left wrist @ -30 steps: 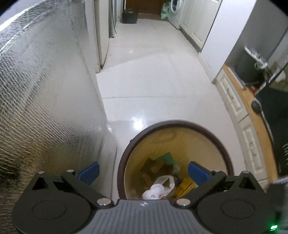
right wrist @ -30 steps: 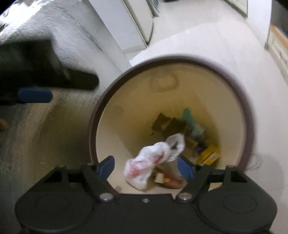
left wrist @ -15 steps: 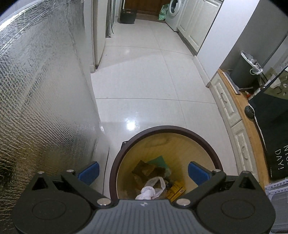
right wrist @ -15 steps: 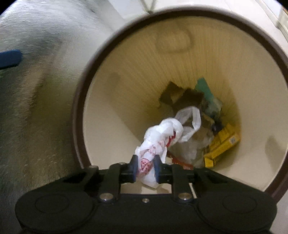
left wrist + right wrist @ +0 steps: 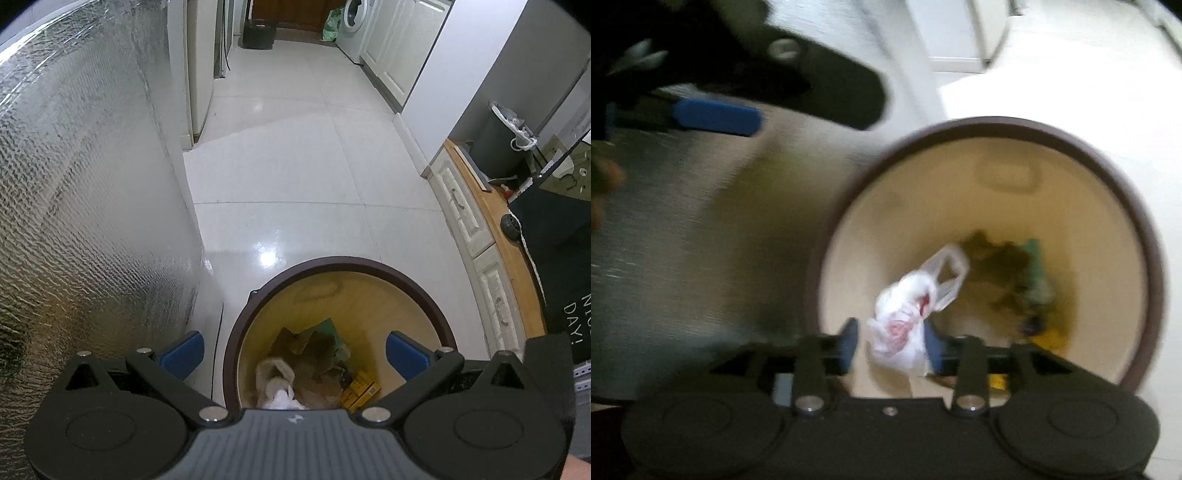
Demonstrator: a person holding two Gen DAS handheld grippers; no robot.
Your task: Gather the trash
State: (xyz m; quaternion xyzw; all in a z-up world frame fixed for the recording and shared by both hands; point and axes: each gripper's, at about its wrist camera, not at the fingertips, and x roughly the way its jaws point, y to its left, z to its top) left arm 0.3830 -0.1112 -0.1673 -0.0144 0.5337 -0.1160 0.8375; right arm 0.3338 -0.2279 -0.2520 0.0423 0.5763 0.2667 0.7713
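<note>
We see the white plastic bag (image 5: 905,325), printed with red, hanging between the blue pads of our right gripper (image 5: 890,345), above the near inner wall of the round trash bin (image 5: 1156,280). The picture is blurred by motion. The right pad lies against the bag, while a narrow gap shows between the bag and the left pad, so we cannot tell whether the jaws are clamped on it or parted around it. One loop handle of the bag sticks up toward the bin's middle.

Deeper in the bin, toward its far right side, lie brown crumpled paper (image 5: 997,266), a green scrap (image 5: 1036,269) and a yellow box (image 5: 360,386). In the left wrist view the bag (image 5: 275,384) shows as a pale bundle at the near left of the bin's inside, beside the brown paper (image 5: 314,362).

Our left gripper (image 5: 295,356) hovers over the bin's near rim (image 5: 340,260) with its blue pads wide apart and nothing between them. In the right wrist view the same gripper (image 5: 716,118) shows at the upper left, one blue pad pointing right.

The bin has a dark brown rim and cream walls, and stands on a glossy white tiled floor (image 5: 295,166). Just left of it is a silvery, textured surface (image 5: 81,203). To the right runs a low cream cabinet (image 5: 465,218) with a wooden top, carrying a grey lidded bin (image 5: 495,144). At the far end of the floor stand a washing machine (image 5: 352,22) and a small black bin (image 5: 258,33).
</note>
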